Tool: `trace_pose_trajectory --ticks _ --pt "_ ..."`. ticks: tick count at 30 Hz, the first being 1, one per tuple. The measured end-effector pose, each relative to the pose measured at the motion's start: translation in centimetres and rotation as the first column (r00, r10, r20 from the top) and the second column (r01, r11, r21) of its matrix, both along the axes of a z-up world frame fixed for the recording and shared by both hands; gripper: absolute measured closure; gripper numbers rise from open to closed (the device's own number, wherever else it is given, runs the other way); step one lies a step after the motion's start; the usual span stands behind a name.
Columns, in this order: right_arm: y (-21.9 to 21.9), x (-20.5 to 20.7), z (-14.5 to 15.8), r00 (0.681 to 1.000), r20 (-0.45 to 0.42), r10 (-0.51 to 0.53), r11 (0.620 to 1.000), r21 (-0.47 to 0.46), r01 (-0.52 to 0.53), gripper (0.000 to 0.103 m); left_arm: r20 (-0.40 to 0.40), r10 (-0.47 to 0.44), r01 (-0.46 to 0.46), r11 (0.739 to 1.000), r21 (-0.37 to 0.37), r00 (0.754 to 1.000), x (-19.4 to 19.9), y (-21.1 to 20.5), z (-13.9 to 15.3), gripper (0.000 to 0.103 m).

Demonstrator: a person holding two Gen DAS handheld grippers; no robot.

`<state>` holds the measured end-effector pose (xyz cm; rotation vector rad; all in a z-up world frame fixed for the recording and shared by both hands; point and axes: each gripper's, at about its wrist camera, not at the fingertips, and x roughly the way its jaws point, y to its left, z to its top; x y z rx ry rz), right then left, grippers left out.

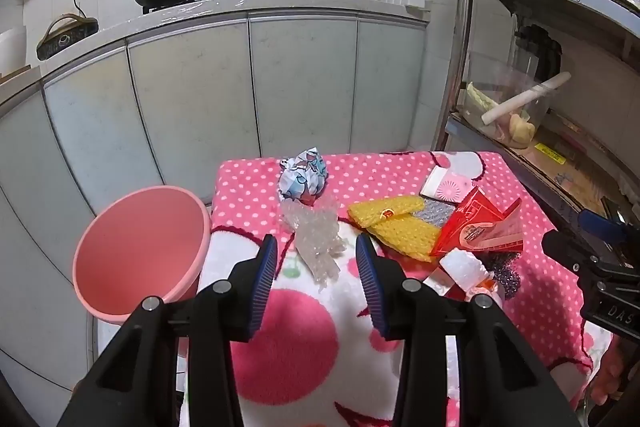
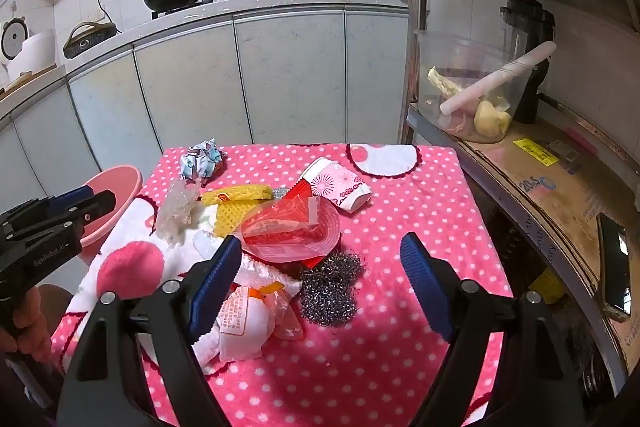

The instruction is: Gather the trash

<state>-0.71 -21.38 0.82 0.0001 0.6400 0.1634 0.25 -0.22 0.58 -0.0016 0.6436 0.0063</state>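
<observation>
Trash lies scattered on a pink dotted blanket [image 1: 400,163]. In the left wrist view my left gripper [image 1: 318,251] is open, and a clear crumpled plastic wrap [image 1: 316,235] lies just ahead between its fingertips, untouched. Beyond it sits a crumpled paper ball [image 1: 304,177]. A pink bin [image 1: 140,247] stands left of the table. My right gripper [image 2: 322,247] is open wide above a red plastic packet [image 2: 296,231] and a steel wool pad [image 2: 332,287], holding nothing. A white wrapper [image 2: 244,319] lies by its left finger.
A yellow foam net [image 2: 236,207] and a tipped paper cup [image 2: 340,187] lie mid-table. A metal shelf [image 2: 520,179] with a clear tub [image 2: 468,87] borders the right side. Kitchen cabinets [image 1: 248,87] with woks on top stand behind.
</observation>
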Motion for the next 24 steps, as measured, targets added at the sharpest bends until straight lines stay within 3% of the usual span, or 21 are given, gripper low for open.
trace_pose_trajectory --ticks 24 --pt "-0.15 -0.10 0.45 1.000 0.028 -0.001 1.000 0.011 0.000 0.021 0.018 -0.003 0.003 1.000 0.002 1.000 -0.53 -0.23 0.90 0.063"
